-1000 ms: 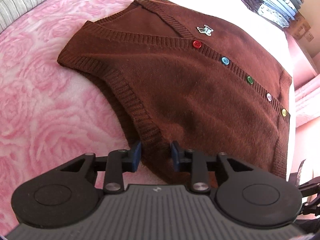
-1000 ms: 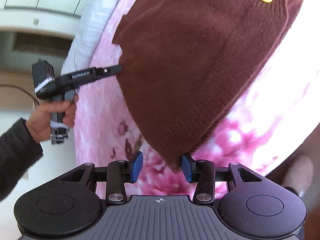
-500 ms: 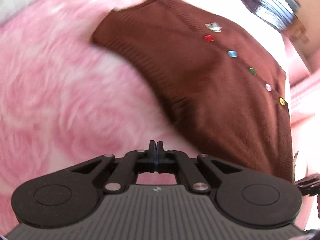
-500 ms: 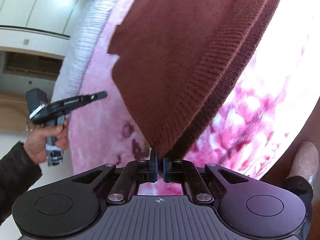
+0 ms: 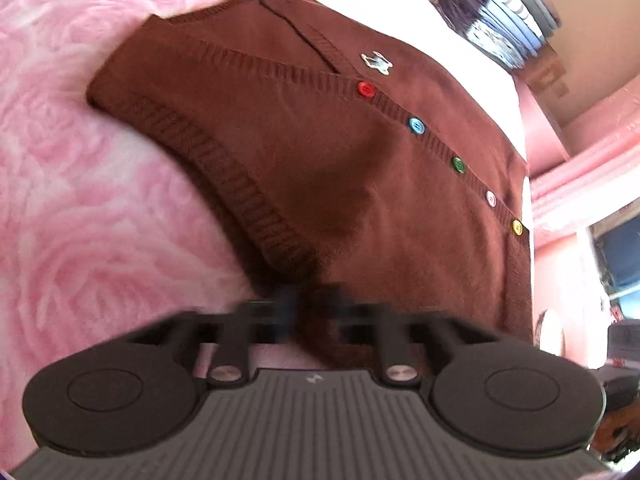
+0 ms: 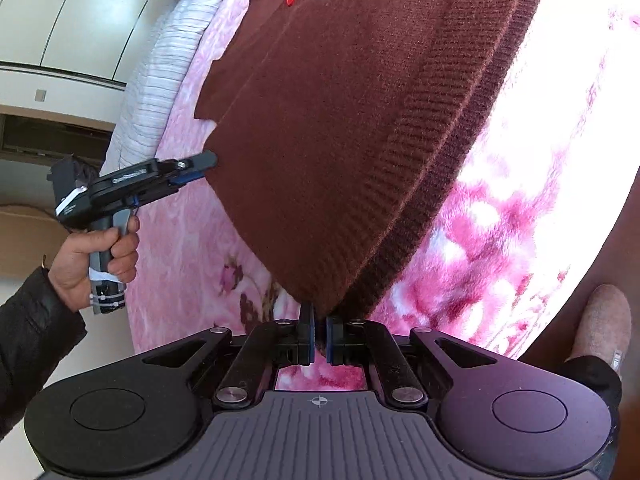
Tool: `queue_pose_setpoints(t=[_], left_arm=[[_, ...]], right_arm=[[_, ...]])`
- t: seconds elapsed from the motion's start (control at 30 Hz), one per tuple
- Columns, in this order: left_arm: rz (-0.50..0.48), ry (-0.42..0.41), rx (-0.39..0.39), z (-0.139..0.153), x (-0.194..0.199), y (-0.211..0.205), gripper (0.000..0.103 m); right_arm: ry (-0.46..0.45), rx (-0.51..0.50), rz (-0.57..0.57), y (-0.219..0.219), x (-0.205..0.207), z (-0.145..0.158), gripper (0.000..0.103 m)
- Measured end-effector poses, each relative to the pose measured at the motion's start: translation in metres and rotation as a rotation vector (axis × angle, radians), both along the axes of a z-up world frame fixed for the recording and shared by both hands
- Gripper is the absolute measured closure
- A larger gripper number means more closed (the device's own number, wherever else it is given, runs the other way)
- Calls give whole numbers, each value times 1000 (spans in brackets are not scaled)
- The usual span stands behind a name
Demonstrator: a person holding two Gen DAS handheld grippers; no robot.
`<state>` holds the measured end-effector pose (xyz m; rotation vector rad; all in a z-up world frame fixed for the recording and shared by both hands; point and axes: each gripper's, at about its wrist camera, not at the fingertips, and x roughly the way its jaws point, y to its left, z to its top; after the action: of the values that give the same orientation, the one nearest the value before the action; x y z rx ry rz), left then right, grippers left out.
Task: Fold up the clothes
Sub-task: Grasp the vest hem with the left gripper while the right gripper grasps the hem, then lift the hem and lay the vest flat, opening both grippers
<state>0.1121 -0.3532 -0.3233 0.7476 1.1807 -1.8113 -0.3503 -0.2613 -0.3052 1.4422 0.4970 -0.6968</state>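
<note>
Two handheld grippers meet one brown knitted sleeveless cardigan [image 5: 360, 184], which lies spread flat on a pink rose-patterned fleece blanket [image 5: 92, 208] covering a bed. Down its ribbed placket runs a row of coloured buttons: red [image 5: 366, 89], blue [image 5: 416, 125], green [image 5: 458, 165], white [image 5: 491, 199] and yellow [image 5: 517, 227], with a small white embroidered badge [image 5: 377, 62] just above the red one.

From the right wrist view, the right gripper [image 6: 319, 334] is clenched on the near bottom corner of the cardigan, where the ribbed hem comes to a point between its blue pads; the corner is lifted slightly off the blanket. In the same view the left gripper [image 6: 200, 164] shows from the side, held by a hand [image 6: 96, 264] in a dark sleeve [image 6: 32, 344], its tips against the cardigan's side edge. In the left wrist view its fingers are smeared by motion blur, so the frame alone does not settle the grip; they read as closed, with brown knit at the armhole's lower end between them.

Around the bed: a striped white pillow or folded bedding [image 6: 160, 76] along the blanket's far edge, pale cupboard doors [image 6: 72, 12] behind it, and a stack of folded blue and grey clothes [image 5: 504, 12] on a brown surface beyond the cardigan's collar. A pink slipper [image 6: 602, 324] sits on the floor beside the bed.
</note>
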Motion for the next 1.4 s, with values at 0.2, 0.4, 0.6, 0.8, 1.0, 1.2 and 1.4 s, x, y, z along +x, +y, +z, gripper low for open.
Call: queue_pose_setpoints(t=[0.2, 0.4, 0.6, 0.8, 1.0, 1.2, 1.4], left_arm=[[7, -61, -6, 2, 14, 22, 99], [6, -104, 17, -7, 5, 16, 92], [28, -182, 10, 21, 9, 23, 87], [38, -204, -28, 50, -14, 21, 87], [31, -163, -21, 48, -80, -9, 82], [38, -166, 37, 15, -162, -40, 79], [126, -243, 105, -9, -197, -41, 73]], right_arm=[[9, -16, 87, 7, 12, 7, 100], [27, 44, 32, 5, 12, -18, 100], [133, 19, 24, -7, 3, 0, 64], [244, -72, 2, -39, -27, 33, 49], [316, -192, -44, -108, -84, 54, 49], [298, -291, 22, -216, -138, 45, 49], [283, -289, 250, -296, -159, 6, 49]])
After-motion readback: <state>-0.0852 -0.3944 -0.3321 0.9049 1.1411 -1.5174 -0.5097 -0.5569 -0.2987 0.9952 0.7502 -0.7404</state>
